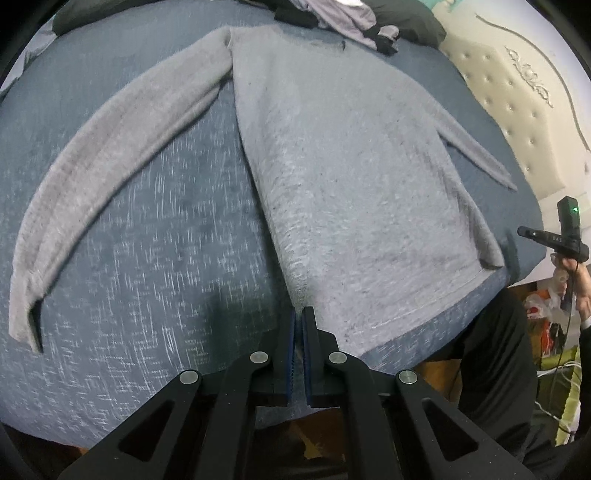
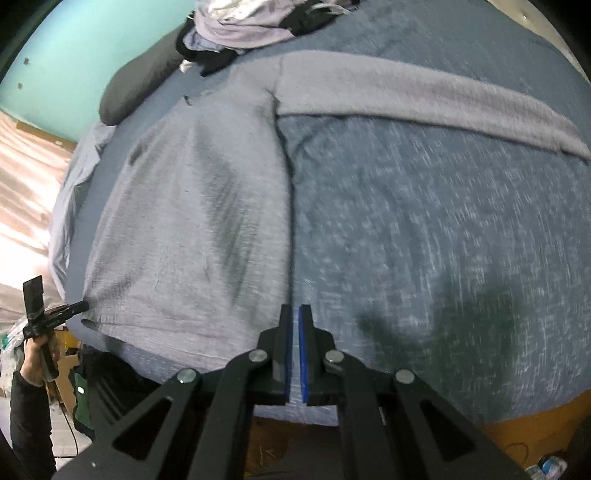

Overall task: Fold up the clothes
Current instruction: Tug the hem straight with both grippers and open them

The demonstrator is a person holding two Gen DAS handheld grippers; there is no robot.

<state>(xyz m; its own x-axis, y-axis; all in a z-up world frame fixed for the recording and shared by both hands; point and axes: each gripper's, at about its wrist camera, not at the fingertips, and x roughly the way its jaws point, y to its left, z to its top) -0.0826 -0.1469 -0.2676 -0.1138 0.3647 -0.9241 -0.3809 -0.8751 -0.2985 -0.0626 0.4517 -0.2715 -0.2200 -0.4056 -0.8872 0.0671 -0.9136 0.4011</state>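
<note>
Both the left gripper (image 1: 298, 317) and right gripper (image 2: 294, 314) are pressed together, empty; spread each before pinching the fuzzy grey knit sweater's (image 1: 351, 177) hem corners just ahead.

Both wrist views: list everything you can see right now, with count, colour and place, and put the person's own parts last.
sweater: one, light grey, spread flat on the bed, both sleeves out to the sides.
bed cover: one, mottled blue-grey, under the sweater.
clothes pile: one heap, lilac, white and black, at the far edge of the bed.
dark cushion: one, black, beside the pile.
headboard: one, cream, tufted, at the bed's end.
wall: turquoise, behind the bed.
left claw: black with blue pads, shut, at the sweater's hem corner; nothing visibly held.
right claw: black with blue pads, shut, at the opposite hem corner; nothing visibly held.
hands: two, each holding a claw handle.
</note>
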